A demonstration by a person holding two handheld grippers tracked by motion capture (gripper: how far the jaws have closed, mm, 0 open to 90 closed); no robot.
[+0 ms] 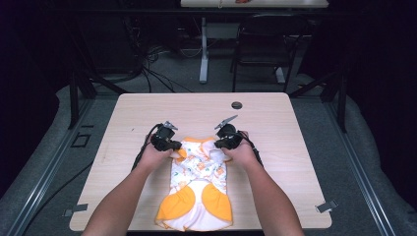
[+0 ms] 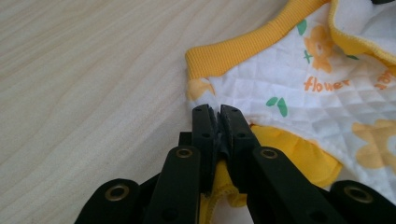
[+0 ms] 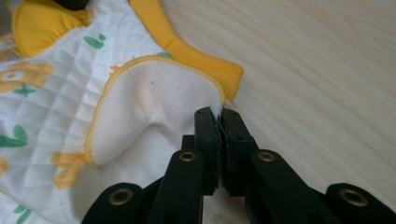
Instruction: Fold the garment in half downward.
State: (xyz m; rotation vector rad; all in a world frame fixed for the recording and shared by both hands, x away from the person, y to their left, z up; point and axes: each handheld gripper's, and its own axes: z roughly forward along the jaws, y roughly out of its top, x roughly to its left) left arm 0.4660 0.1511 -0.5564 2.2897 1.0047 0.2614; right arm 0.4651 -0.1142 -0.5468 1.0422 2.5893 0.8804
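— While both hands rest at the garment's far end, what do the tongs grip?
— The left gripper (image 2: 215, 112) is clamped on the white quilted baby garment (image 1: 196, 189) at its yellow ribbed hem (image 2: 243, 49); the right gripper (image 3: 215, 114) pinches the opposite corner, where the lining folds over.
— Where does it lie?
— Flat on the wooden table (image 1: 147, 110), near the person's edge, its orange-yellow patches (image 1: 178, 202) nearest the person.

A: The table (image 1: 275, 105) is lit evenly from above, but the room around it is very dark.

B: Yes. The high view is soft and grainy. In the 2 gripper views, the near black jaws look slightly blurred; the fabric (image 2: 299, 98) is sharp.
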